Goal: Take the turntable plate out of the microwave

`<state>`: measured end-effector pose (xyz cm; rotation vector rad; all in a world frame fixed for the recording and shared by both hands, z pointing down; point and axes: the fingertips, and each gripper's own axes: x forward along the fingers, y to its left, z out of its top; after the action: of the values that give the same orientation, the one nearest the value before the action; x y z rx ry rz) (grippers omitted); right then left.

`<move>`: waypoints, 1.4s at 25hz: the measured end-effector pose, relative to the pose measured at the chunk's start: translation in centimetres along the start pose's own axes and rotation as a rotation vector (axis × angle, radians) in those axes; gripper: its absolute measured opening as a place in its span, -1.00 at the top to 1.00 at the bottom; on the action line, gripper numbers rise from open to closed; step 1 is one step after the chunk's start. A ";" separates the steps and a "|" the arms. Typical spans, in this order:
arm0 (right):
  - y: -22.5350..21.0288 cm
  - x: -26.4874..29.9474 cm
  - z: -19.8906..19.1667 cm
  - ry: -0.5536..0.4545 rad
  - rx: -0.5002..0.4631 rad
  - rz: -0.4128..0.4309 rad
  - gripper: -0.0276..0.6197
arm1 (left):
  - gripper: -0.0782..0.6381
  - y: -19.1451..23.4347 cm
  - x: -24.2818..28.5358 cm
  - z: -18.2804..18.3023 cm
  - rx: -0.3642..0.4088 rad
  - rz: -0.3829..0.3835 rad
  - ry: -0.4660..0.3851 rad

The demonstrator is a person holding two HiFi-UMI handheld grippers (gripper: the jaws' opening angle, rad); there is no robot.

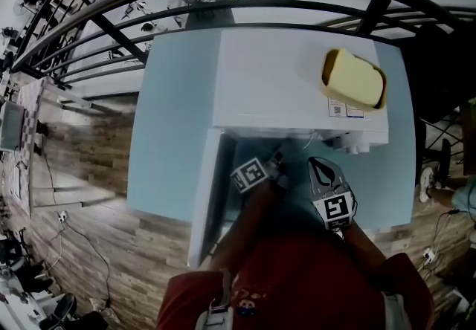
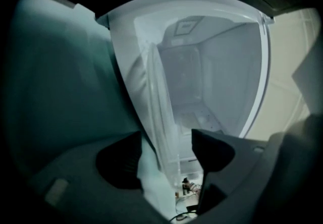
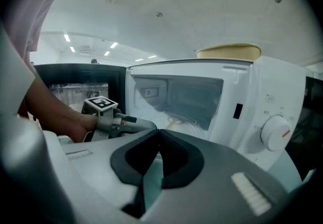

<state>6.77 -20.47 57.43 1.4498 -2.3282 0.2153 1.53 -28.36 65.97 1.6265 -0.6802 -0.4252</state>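
**Gloss white casing, clear glass, matt plastic**

Smooth, glossy white painted casing on the microwave [image 1: 290, 76]. Clear, shiny glass for the turntable plate [image 2: 160, 117]. Matt grey plastic with dull black rubbery pads on the left hand-held gripper [image 2: 166, 153] and right hand-held gripper [image 3: 158, 140]. Smooth pale-blue satin surface [image 1: 171, 120]. In the head view, wood-grain floor [image 1: 89, 150] at 9 o'clock, dark painted metal railing [image 1: 282, 5] at 12 o'clock, red cloth shirt [image 1: 312, 276] at 6 o'clock.

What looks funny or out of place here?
A yellow block sits on top of the microwave, near its right edge, which is a strange spot for it. Nothing else looks spilled, broken or crooked.
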 end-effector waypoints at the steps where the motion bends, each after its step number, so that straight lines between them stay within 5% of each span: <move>1: 0.0 0.0 -0.1 0.005 -0.003 0.001 0.91 | -0.07 0.1 0.2 0.0 -0.011 -0.009 -0.003; 19: 1.0 0.1 -0.1 -0.001 -0.020 0.004 0.91 | 0.35 1.3 1.1 0.1 -0.109 0.027 -0.002; 28: 0.9 -0.4 0.1 0.009 -0.029 0.002 0.91 | 0.69 0.0 0.9 0.1 -0.049 -0.043 -0.001; 35: 1.1 -1.0 -0.1 0.008 -0.014 -0.004 0.91 | 0.70 -0.2 0.1 -0.5 -0.033 -0.049 0.008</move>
<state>6.21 -19.12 57.21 1.4439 -2.3162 0.2033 1.96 -28.06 65.85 1.6149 -0.6252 -0.4626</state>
